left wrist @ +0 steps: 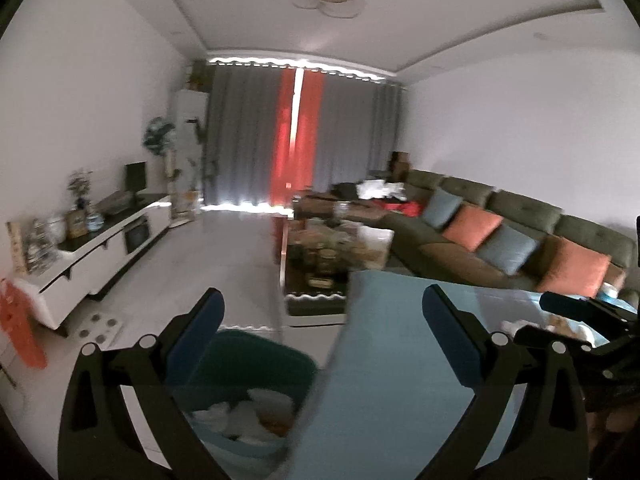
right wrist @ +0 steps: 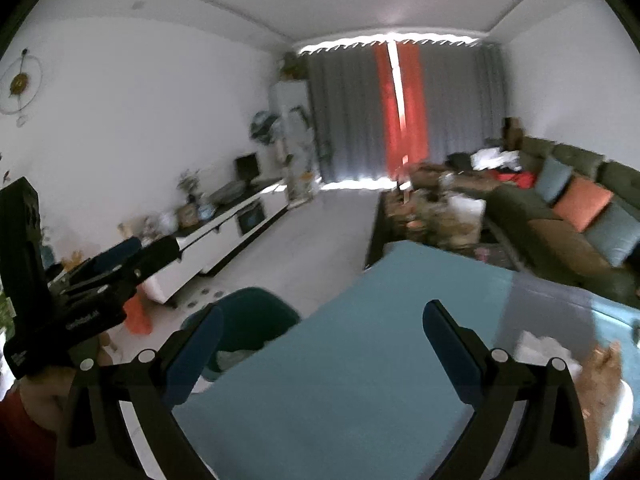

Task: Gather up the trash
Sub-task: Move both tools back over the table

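1. Two grippers are raised over the near end of a light blue table [right wrist: 340, 340], both pointing slightly downward toward the far curtained window.
2. Left gripper [left wrist: 322, 340]: jaws spread wide, nothing between the blue pads; it hangs over the table's left edge and the bin.
3. Right gripper [right wrist: 322, 344]: jaws likewise wide apart and empty, above the smooth table top.
4. Dark green bin [left wrist: 264, 356]: rounded plastic rim, standing on the pale floor just beside the table's left edge; crumpled white trash [left wrist: 248, 416] lies inside.
5. More crumpled white and tan scraps [right wrist: 560, 356] lie on the table's right side, blurred.
6. A person's hand [right wrist: 44, 396] grips the left gripper's black handle.
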A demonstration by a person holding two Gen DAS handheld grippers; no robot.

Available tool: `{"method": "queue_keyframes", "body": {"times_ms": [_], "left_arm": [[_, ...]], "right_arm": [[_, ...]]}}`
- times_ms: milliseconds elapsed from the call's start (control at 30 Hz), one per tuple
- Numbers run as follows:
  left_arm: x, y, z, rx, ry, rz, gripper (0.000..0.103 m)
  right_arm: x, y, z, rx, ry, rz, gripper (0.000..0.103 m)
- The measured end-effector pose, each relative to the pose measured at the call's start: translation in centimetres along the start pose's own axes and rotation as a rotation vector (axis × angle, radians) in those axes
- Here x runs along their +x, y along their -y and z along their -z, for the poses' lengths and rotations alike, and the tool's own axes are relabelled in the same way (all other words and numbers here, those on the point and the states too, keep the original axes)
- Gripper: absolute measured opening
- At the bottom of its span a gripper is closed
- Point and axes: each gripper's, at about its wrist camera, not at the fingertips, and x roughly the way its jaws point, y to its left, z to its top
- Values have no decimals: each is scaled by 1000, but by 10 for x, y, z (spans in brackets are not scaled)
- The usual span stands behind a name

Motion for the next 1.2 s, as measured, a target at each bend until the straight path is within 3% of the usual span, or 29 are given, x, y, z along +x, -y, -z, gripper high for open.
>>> {"method": "queue_keyframes", "body": {"times_ms": [367, 633, 933, 1200], "left_arm": [[-17, 84, 18, 41, -10, 188, 98], [-22, 133, 34, 127, -14, 291, 98], [11, 152, 42, 122, -85, 396, 98], [36, 170, 54, 140, -147, 439, 98]], "right_arm": [[-71, 35, 39, 48, 100, 216, 96], [-105, 63, 65, 107, 109, 353, 96], [-130, 102, 88, 187, 89, 486, 96], [-139, 128, 97, 247, 57, 551, 96]]}}
